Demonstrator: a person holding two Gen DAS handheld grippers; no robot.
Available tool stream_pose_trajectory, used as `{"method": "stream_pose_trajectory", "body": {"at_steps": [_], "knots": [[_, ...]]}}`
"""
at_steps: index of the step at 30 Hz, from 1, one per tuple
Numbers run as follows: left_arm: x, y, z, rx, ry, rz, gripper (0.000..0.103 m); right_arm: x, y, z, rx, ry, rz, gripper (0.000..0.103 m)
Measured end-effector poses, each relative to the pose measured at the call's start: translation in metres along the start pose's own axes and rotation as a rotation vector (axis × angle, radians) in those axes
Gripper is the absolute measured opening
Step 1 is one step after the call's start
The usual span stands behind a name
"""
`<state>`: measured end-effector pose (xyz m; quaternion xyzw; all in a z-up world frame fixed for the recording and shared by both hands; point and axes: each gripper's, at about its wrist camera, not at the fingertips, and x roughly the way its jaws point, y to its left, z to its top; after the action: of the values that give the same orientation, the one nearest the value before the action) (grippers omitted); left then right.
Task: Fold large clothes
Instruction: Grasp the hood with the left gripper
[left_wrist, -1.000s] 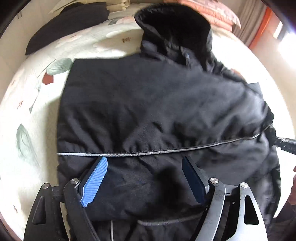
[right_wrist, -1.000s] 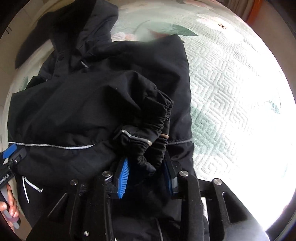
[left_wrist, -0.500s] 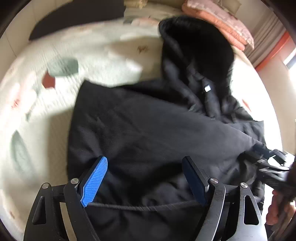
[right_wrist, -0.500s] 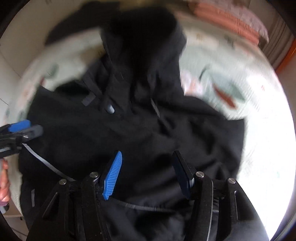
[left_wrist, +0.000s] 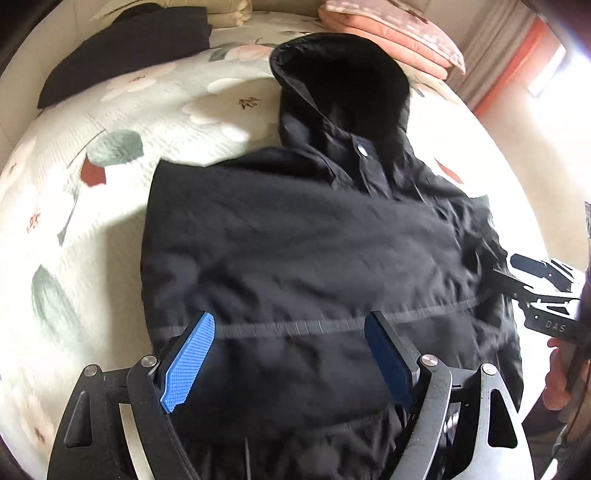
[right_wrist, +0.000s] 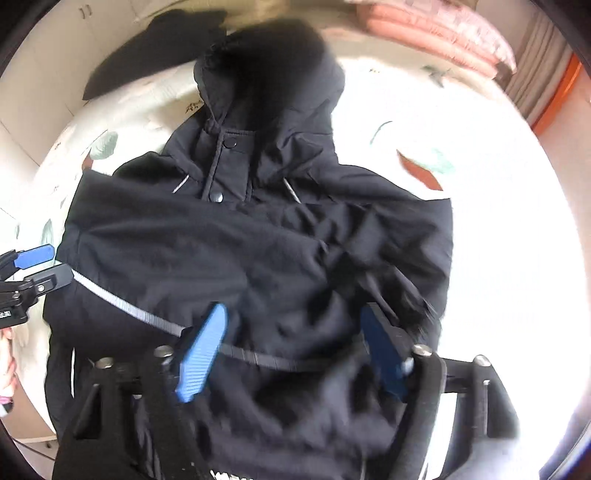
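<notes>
Left gripper (left_wrist: 288, 360) jaws spread wide, nothing between the pads, poised over the lower part of the black jacket (left_wrist: 295, 251). Right gripper (right_wrist: 291, 354) likewise released, jaws apart above the jacket's right side. Jacket lies flat on the bed (left_wrist: 74, 221), sleeves folded in across the body; reflective stripe (right_wrist: 122, 306) runs across it near the jaws. Farther up, hood (left_wrist: 343, 81) points twd the headboard end. Beyond: dark garment (left_wrist: 125, 44) at left, pink folded bedding (left_wrist: 391, 33) at right.
</notes>
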<state>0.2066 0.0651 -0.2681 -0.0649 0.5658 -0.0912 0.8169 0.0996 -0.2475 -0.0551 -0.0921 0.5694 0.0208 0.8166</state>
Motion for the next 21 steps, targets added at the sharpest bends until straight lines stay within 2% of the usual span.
{"method": "stream_pose_trajectory", "body": {"at_steps": [3,4,5,9,12,14,16,18,21], "knots": [[0.023,0.004,-0.024,-0.006,0.057,0.059,0.085,0.026,-0.005,-0.02,0.009,0.095,-0.072,0.073],[0.033,0.011,-0.03,-0.023,0.083,0.07,0.085,0.035,-0.008,-0.028,0.01,0.113,-0.071,0.068],[0.044,0.016,-0.035,-0.026,0.085,0.076,0.085,0.041,-0.01,-0.034,0.012,0.112,-0.06,0.068],[0.052,0.011,-0.036,0.015,0.076,0.076,0.088,0.043,-0.012,-0.029,0.03,0.114,-0.058,0.071],[0.046,0.016,-0.035,0.029,0.083,0.026,0.088,0.039,-0.01,-0.019,0.031,0.135,-0.07,0.07],[0.033,0.022,-0.03,0.044,0.073,-0.004,0.087,0.039,-0.003,-0.007,0.034,0.167,-0.071,0.069],[0.005,0.025,-0.019,0.078,0.026,-0.006,0.087,0.036,0.007,0.021,0.051,0.154,-0.044,0.068],[-0.015,0.027,-0.002,0.099,-0.026,-0.009,0.088,0.009,0.004,0.042,0.065,0.099,-0.022,0.068],[-0.032,0.032,0.047,0.105,-0.103,-0.032,0.088,-0.02,0.0,0.09,0.074,0.005,-0.022,0.068]]}}
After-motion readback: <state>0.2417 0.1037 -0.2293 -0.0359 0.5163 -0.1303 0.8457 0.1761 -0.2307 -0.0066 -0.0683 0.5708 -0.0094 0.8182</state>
